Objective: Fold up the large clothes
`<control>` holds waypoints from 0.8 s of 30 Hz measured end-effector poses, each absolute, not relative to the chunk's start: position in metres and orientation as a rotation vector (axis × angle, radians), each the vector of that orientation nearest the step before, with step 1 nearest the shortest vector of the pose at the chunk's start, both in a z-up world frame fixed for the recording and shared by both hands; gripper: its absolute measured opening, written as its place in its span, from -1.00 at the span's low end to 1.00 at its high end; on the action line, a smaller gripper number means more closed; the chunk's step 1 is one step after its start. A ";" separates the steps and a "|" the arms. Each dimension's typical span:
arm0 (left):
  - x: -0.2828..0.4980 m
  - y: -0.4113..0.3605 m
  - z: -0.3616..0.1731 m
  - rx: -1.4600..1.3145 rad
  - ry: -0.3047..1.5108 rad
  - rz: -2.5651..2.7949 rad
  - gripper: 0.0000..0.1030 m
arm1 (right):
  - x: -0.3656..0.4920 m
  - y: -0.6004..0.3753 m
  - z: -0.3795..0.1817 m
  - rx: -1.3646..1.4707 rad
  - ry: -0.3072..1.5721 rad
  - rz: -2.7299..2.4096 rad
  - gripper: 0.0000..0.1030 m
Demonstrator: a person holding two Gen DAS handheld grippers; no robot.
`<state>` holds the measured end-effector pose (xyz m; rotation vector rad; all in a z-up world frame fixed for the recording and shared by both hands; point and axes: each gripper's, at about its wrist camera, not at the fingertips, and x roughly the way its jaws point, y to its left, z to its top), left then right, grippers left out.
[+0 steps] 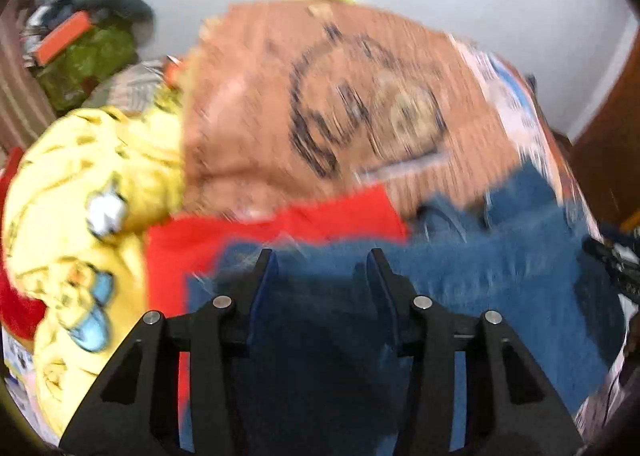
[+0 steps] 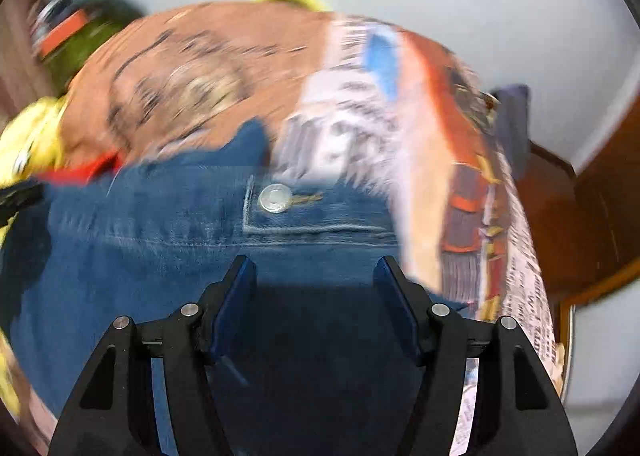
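Blue jeans (image 1: 500, 256) lie spread on a bed, blurred in both views. My left gripper (image 1: 320, 260) hovers over the denim near a red cloth (image 1: 240, 232). Its jaws stand apart and the pads press on nothing. My right gripper (image 2: 314, 262) is over the jeans (image 2: 160, 223) just below the waistband and its metal button (image 2: 275, 197). It is open too, with only shadowed denim showing in the gap. A black part at the right edge of the left wrist view looks like the other gripper.
An orange-brown printed cover (image 1: 320, 95) lies beyond the jeans. A yellow printed garment (image 1: 80, 175) is on the left. A heap of clothes (image 1: 88, 43) sits at the back left. Newspaper-print fabric (image 2: 348, 115) and wooden furniture (image 2: 580, 215) are on the right.
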<state>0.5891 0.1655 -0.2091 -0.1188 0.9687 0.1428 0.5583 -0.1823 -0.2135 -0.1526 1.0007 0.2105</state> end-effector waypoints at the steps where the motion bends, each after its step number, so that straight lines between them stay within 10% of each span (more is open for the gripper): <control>1: 0.587 0.169 -0.200 -0.096 0.938 0.186 -0.07 | 0.557 -0.185 -0.209 -0.125 0.993 0.221 0.17; 24: 0.471 0.099 -0.252 0.102 1.021 -0.108 0.17 | 0.448 -0.094 -0.242 -0.277 1.006 0.538 0.24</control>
